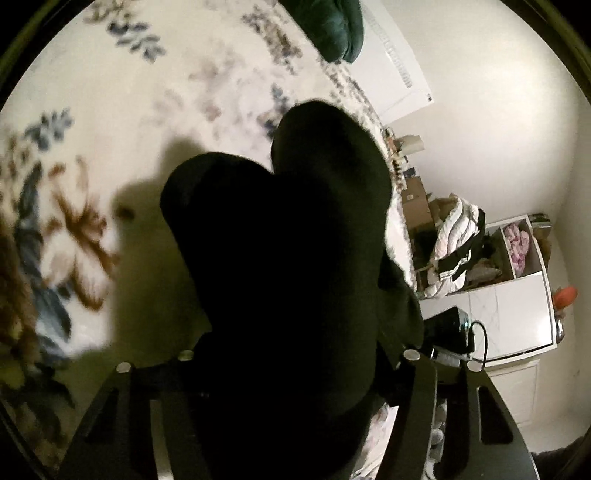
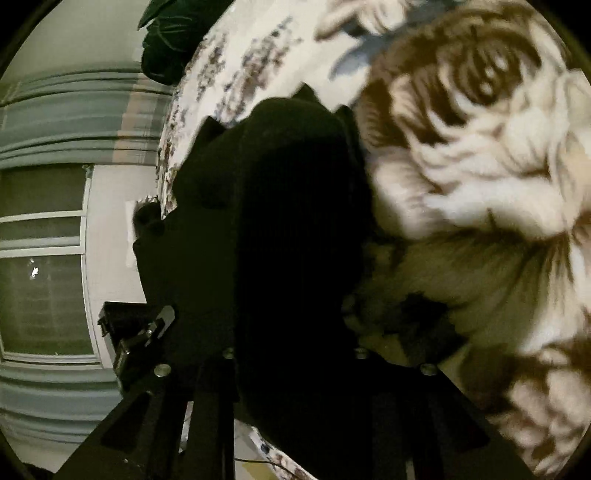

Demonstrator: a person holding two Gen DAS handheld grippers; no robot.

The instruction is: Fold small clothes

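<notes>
A black garment (image 1: 280,258) fills the middle of the left wrist view. It is bunched over my left gripper (image 1: 280,229) and hides the fingers, and it casts a shadow on the floral blanket (image 1: 110,110) below. The cloth hangs clear of the bed from the jaws, so the left gripper is shut on it. In the right wrist view the same black garment (image 2: 295,221) is gathered between the fingers of my right gripper (image 2: 291,155), which is shut on it above the blanket's big brown rose (image 2: 480,166).
A dark green cushion (image 1: 332,29) lies at the far end of the bed. A white shelf unit (image 1: 517,302) with piled clothes stands past the bed's right edge. A window with curtains (image 2: 44,258) is on the left.
</notes>
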